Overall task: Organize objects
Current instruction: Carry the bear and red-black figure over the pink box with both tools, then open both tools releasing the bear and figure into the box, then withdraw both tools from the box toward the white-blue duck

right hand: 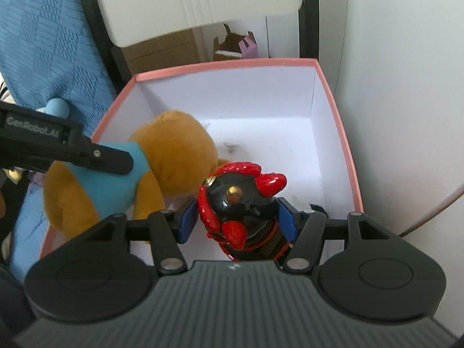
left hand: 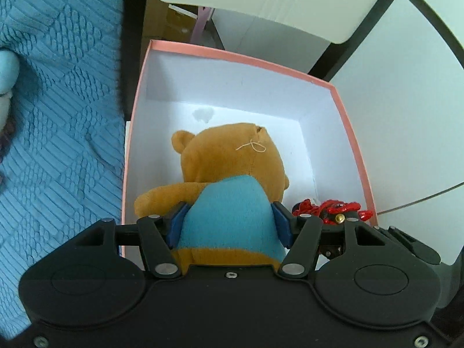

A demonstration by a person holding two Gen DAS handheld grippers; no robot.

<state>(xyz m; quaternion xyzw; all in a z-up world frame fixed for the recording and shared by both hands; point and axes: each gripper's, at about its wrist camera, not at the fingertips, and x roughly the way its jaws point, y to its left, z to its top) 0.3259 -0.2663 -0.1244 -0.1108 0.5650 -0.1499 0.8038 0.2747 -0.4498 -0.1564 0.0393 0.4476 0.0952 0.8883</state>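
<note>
My left gripper (left hand: 230,223) is shut on a brown plush bear (left hand: 229,162) in a light blue shirt and holds it over the open pink box (left hand: 352,142) with a white inside. The bear also shows in the right wrist view (right hand: 171,148), with the left gripper's finger across its shirt. My right gripper (right hand: 237,220) is shut on a black toy figure with red horns (right hand: 237,200) and holds it over the same box (right hand: 333,107). That figure peeks in at the right in the left wrist view (left hand: 333,211).
A blue quilted bedspread (left hand: 58,116) lies left of the box. A white chair with a black frame (right hand: 203,0) stands behind it, with cardboard boxes (right hand: 162,52) beyond. A white wall (right hand: 406,87) is on the right. A light blue plush (right hand: 58,107) rests on the bedspread.
</note>
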